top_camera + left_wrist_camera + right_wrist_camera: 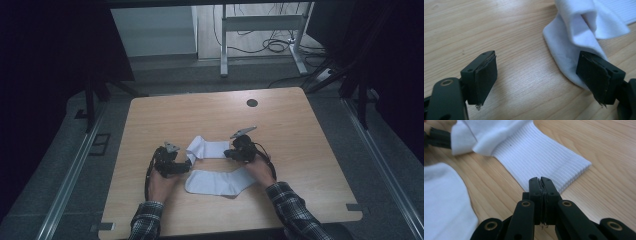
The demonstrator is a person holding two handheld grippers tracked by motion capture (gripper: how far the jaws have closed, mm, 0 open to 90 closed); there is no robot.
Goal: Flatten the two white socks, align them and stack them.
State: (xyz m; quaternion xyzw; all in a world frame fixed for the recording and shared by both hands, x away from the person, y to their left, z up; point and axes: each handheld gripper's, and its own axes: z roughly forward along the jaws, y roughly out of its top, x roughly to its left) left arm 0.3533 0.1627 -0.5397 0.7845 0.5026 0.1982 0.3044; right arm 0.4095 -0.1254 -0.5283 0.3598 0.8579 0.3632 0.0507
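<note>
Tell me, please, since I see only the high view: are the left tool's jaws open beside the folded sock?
Observer: Yes. The left tool stands wide open, with bare table between its jaws and the folded sock lying against one of them.
Operator: Thank you. And the right tool?
Observer: The right tool is shut, its tips at that sock's ribbed cuff. I cannot tell whether they pinch any cloth.

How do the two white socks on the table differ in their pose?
The far sock is folded over at its toe end, between both hand-held grippers; the near sock lies flat and spread out, closer to the person. The far sock looks shorter because of its fold. Both are white.
</note>
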